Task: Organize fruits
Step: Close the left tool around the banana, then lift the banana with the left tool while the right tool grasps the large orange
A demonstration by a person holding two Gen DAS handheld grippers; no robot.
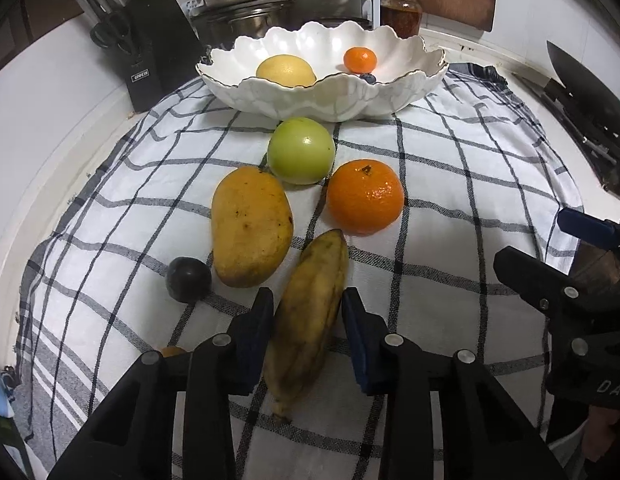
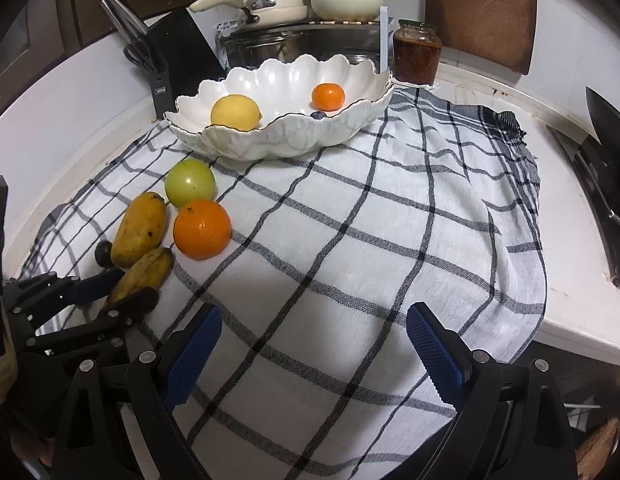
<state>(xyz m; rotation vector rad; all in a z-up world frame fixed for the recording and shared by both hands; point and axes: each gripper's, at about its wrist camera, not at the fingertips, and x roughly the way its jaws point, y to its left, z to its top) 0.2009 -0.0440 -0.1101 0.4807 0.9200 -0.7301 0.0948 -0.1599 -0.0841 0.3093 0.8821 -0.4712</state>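
Note:
A spotted banana (image 1: 310, 320) lies on the checked cloth (image 1: 450, 200), and my left gripper (image 1: 308, 300) is shut on its middle, one blue pad against each side. Beyond it lie a mango (image 1: 250, 224), a dark plum (image 1: 188, 280), a green apple (image 1: 301, 150) and an orange (image 1: 365, 196). The scalloped white bowl (image 1: 330, 92) at the back holds a lemon (image 1: 286, 70), a small mandarin (image 1: 360, 60) and a dark berry (image 1: 367, 78). My right gripper (image 2: 314, 316) hangs open over bare cloth to the right of the fruit, with nothing between its pads.
A black knife block (image 2: 170, 52) stands back left. Pots on a rack (image 2: 302, 20), a jar (image 2: 416, 52) and a wooden board (image 2: 482, 12) line the back. A cleaver (image 2: 606, 140) lies at the right counter edge. The cloth's right half (image 2: 390, 240) carries no fruit.

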